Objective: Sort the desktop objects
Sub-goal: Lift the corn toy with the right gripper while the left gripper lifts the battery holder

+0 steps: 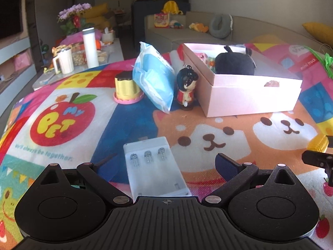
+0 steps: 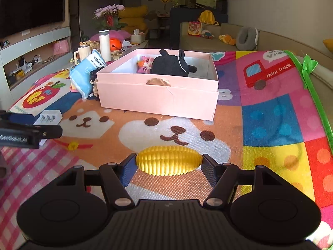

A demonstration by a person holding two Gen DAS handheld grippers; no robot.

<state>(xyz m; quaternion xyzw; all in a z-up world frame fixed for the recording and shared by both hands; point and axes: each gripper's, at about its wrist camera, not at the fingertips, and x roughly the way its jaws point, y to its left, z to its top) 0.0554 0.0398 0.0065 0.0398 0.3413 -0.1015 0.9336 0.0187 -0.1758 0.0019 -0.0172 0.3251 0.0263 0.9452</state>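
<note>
Right claw: clamped end to end on the ribbed yellow plastic corn toy, above open mat.
Left claw: wide, straddling the white plastic battery holder.
Pink cardboard box: well ahead, near the colourful play mat's green edge.

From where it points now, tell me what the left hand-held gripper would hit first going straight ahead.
The white battery case lies between the open left hand-held gripper fingers; further on, probably the mat, then the doll. Depth is unclear.
</note>
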